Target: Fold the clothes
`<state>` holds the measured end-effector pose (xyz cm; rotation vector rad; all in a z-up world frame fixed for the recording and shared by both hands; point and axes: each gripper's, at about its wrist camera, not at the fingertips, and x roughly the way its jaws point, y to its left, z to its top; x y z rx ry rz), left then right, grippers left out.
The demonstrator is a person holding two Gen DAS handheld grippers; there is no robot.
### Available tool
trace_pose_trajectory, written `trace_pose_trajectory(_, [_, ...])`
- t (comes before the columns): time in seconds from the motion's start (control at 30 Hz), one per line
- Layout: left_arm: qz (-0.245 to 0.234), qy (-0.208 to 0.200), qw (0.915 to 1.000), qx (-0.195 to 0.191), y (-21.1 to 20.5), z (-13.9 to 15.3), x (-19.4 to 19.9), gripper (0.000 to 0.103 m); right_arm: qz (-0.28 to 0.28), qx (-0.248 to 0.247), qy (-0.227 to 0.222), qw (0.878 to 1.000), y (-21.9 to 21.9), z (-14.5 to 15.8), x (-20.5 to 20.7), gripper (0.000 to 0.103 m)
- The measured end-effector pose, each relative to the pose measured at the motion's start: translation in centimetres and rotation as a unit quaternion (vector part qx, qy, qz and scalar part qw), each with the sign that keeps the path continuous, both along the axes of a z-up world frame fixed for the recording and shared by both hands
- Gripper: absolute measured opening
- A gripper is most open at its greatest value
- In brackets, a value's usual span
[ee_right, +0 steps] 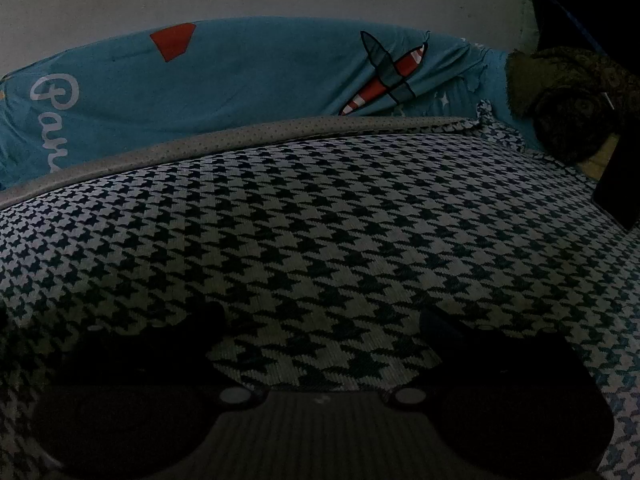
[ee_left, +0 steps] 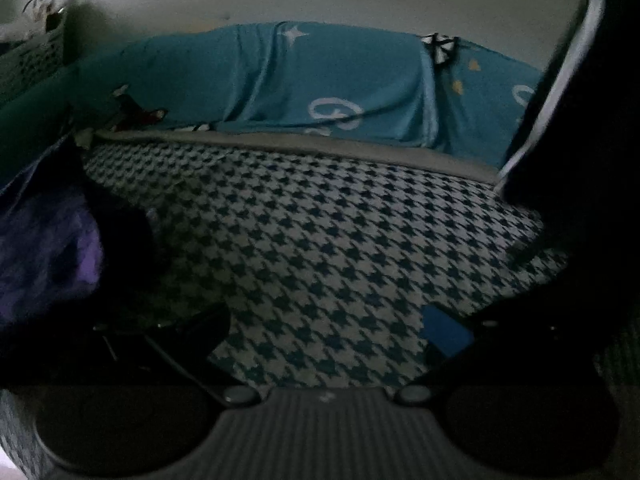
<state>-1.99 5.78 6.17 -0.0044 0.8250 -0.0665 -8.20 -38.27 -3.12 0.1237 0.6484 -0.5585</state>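
In the left wrist view a crumpled purple garment lies at the left on the houndstooth-patterned cover. A dark garment with a pale trim hangs down the right side. My left gripper hovers low over the cover and is open, with only pattern between its fingers; its right pad is blue. In the right wrist view my right gripper is also open just above the same houndstooth cover, holding nothing. The scene is dim.
A teal printed bolster runs along the back against a pale wall, behind a grey border strip. At the right sit a dark fuzzy object and a flat black slab.
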Motion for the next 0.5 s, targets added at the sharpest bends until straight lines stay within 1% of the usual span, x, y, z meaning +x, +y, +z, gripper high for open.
trace_pose_trajectory(0.17, [-0.008, 0.019, 0.9998, 0.001, -0.5, -0.8, 0.0, 0.103, 0.0, 0.0, 0.0, 1.0, 0.0, 0.0, 0.0, 0.103])
trace_pose_trajectory(0.5, [-0.045, 0.021, 0.9986, 0.021, -2.6, -2.0, -0.3, 0.103, 0.0, 0.0, 0.0, 1.0, 0.1, -0.1, 0.3, 0.103])
